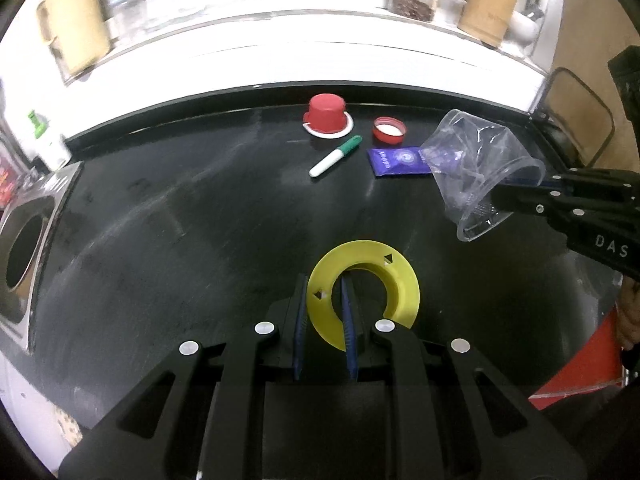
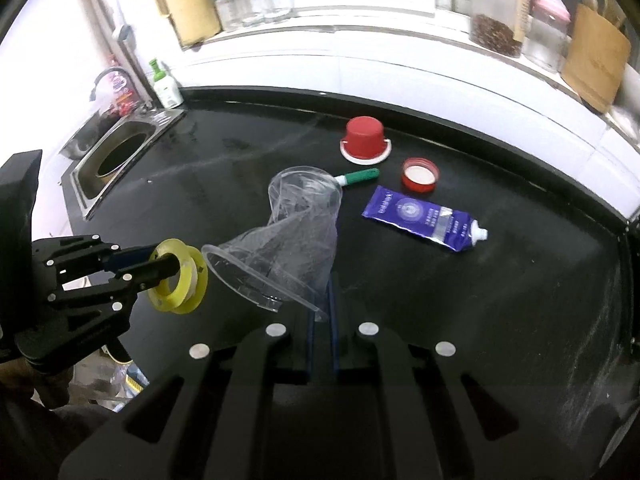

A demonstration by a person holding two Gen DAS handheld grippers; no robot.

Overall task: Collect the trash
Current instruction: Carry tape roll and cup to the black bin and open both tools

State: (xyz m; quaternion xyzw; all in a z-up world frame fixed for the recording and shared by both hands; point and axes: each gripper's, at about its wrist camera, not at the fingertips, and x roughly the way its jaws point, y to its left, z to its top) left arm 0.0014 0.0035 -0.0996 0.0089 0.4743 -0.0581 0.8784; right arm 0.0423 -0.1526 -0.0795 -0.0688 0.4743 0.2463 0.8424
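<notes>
Your left gripper [image 1: 324, 312] is clamped on the yellow spool [image 1: 362, 292], lower centre of the left wrist view, one finger through its hole. Stiff, light plastic; the flange grip looks secure. Your right gripper [image 2: 322, 308] is pinched on the rim of the crumpled clear cup [image 2: 288, 240], mid-frame in the right wrist view. Thin, slippery, already crushed, so hold the rim fold. On the black counter [image 2: 500, 300], upper right: toothpaste tube [image 2: 420, 220], red lid [image 2: 419, 175], red cap [image 2: 365, 138], green marker [image 2: 358, 176].

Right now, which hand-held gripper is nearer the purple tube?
Right. The right hand-held gripper, holding the clear cup, hangs just beside the purple tube; the left hand-held gripper, holding the yellow ring, is farther.
</notes>
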